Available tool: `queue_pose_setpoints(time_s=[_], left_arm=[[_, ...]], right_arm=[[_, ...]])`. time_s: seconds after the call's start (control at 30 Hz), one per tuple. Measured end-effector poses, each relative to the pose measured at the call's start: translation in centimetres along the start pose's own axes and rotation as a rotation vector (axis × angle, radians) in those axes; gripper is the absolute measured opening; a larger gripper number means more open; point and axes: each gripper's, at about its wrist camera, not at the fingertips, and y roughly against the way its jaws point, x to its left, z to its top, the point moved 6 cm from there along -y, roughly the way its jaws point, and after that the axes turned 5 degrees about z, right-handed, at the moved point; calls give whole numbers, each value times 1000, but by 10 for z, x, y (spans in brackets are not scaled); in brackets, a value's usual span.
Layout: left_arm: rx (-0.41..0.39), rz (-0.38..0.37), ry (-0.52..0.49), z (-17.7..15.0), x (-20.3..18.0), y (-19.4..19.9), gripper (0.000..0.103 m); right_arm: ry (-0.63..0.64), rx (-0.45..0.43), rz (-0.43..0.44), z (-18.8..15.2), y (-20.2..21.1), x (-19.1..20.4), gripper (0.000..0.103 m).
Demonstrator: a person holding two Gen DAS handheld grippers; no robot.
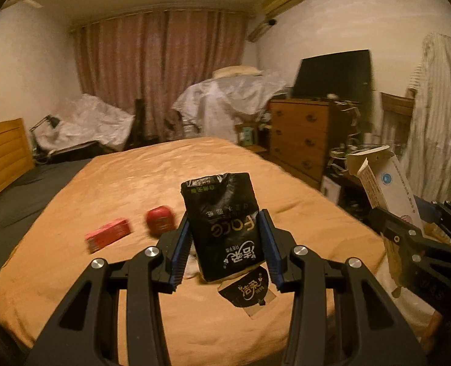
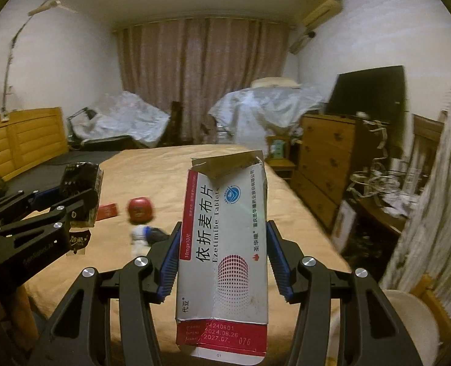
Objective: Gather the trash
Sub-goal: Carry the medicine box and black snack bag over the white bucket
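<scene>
Left gripper [image 1: 225,244] is clamped on the black tissue pack [image 1: 225,228]; right gripper [image 2: 222,259] on the tablet box [image 2: 225,244]. Both long axes are held upright. Red box [image 1: 108,233] is seen left of centre on the bed [image 1: 103,183], nearer the left gripper.

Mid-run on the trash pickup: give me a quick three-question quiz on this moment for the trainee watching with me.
1. True or false: the left gripper is closed on the black tissue pack.
2. What does the right gripper hold? A) a red ball B) the white medicine box C) nothing
3. Fill in: the flat red box lies on the ____ bedspread.

Key
1. True; both pads press the pack's sides.
2. B; the box stands upright between the pads, its top flap torn open.
3. Orange; the box sits left of the round red object.
</scene>
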Motion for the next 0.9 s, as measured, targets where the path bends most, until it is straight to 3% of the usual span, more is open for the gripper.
queue_pose_setpoints(time_s=[0.27, 0.43, 0.63, 0.9], left_arm=[[20, -182, -57, 9, -97, -5, 42], [68, -297, -99, 0, -156, -9, 42], [195, -443, -146, -22, -230, -23, 42], [403, -526, -212, -73, -280, -47, 42]], right_arm=[[-45, 43, -144, -3, 48, -115, 54], [-103, 130, -202, -19, 68, -194, 54], [-214, 300, -235, -55, 77, -291, 54], [-286, 489, -221, -105, 56, -349, 55]])
